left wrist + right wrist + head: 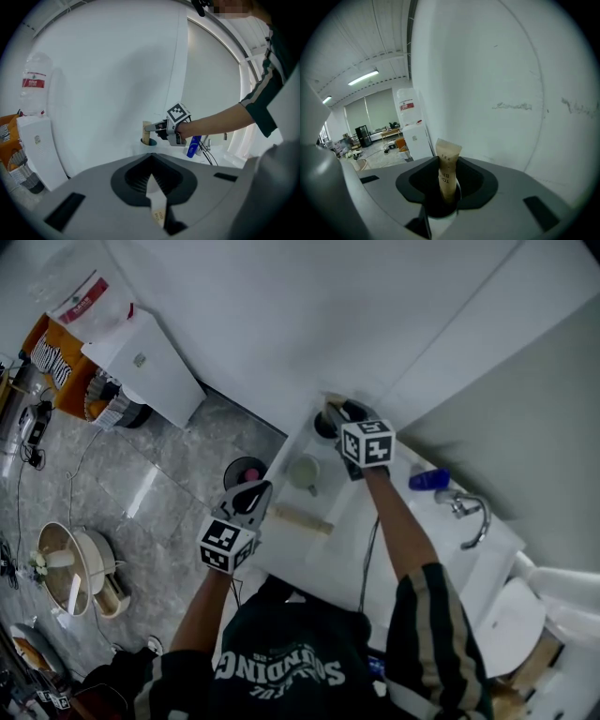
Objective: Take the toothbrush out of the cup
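Note:
A wrapped toothbrush [447,171] in tan paper stands upright in a dark cup [324,424] at the counter's far corner by the wall. My right gripper [449,190] reaches over that cup with its jaws on either side of the wrapper, and gaps show beside it, so the gripper is open. From the left gripper view, the right gripper [157,126] meets the wrapper [146,132] above the cup [150,141]. My left gripper [153,187] is at the counter's near edge. It looks shut on a second wrapped toothbrush [158,206], which lies along the counter [302,518].
A pale green cup [303,471] stands on the white counter [347,540] between the two grippers. A blue bottle [429,480] and a tap [472,513] are to the right by the sink. A water dispenser [150,367] stands on the floor at left.

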The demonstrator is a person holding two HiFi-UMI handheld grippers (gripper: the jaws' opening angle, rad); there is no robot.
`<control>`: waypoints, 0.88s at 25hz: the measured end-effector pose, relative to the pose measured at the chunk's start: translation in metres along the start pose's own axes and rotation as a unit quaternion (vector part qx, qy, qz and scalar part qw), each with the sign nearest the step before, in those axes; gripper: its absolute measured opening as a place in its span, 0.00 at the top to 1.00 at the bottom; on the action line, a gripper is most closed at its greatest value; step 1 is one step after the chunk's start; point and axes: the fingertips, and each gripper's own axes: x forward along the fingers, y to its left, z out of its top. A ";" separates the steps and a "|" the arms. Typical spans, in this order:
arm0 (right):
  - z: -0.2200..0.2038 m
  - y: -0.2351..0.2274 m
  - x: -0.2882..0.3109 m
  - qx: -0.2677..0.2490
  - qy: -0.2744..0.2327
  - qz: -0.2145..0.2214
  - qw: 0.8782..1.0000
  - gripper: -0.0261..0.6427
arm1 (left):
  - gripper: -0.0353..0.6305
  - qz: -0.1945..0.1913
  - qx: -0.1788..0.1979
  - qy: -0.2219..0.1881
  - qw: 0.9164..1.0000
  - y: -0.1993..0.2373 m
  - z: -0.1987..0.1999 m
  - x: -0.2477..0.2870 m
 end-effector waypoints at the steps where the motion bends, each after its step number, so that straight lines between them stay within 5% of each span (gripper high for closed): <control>1: 0.000 0.001 -0.001 -0.003 0.002 0.002 1.000 0.80 | 0.95 0.001 -0.001 0.000 1.000 0.001 0.000 -0.001; 22: 0.075 0.015 -0.086 0.008 -0.106 -0.020 0.994 0.88 | 0.95 -0.026 0.025 -0.037 0.999 -0.013 0.021 -0.020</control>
